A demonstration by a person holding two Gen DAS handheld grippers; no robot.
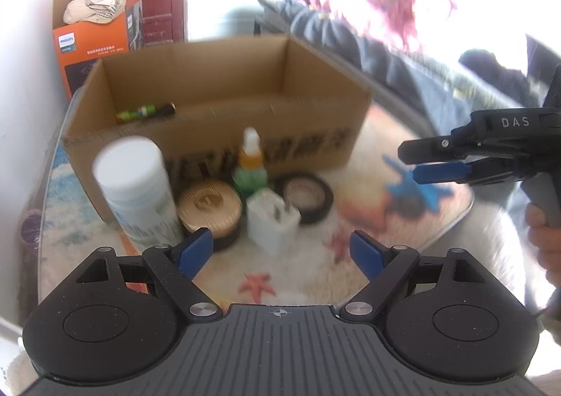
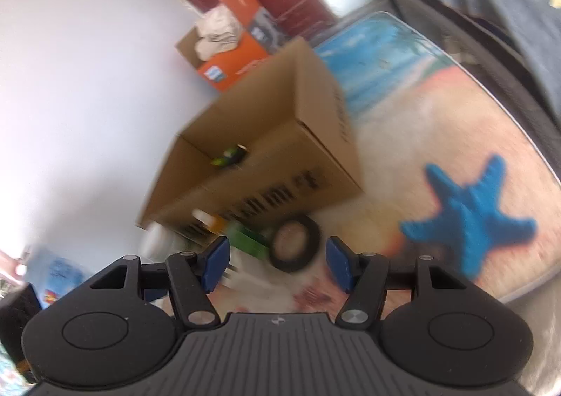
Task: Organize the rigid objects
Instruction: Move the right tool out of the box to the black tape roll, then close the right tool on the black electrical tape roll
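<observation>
An open cardboard box (image 1: pixel 217 136) stands on the table with a green-labelled tube (image 1: pixel 145 112) inside; both show in the right wrist view too, the box (image 2: pixel 266 164) and the tube (image 2: pixel 229 155). In front of the box stand a white bottle (image 1: pixel 135 192), a round wooden-topped tin (image 1: pixel 210 208), a green dropper bottle (image 1: pixel 250 164), a white charger plug (image 1: pixel 271 220) and a black tape roll (image 1: pixel 306 196). My left gripper (image 1: pixel 280 252) is open just short of the plug. My right gripper (image 2: pixel 277 263) is open and empty, near the tape roll (image 2: pixel 294 243); it also shows at the right of the left wrist view (image 1: pixel 420 164).
The table has a beach-print cover with a blue starfish (image 2: pixel 470 217) and a rounded edge at the right. An orange Philips box (image 1: pixel 94 35) with cloth in it stands behind by the white wall. A dark sofa with clothes (image 1: pixel 385 45) lies beyond the table.
</observation>
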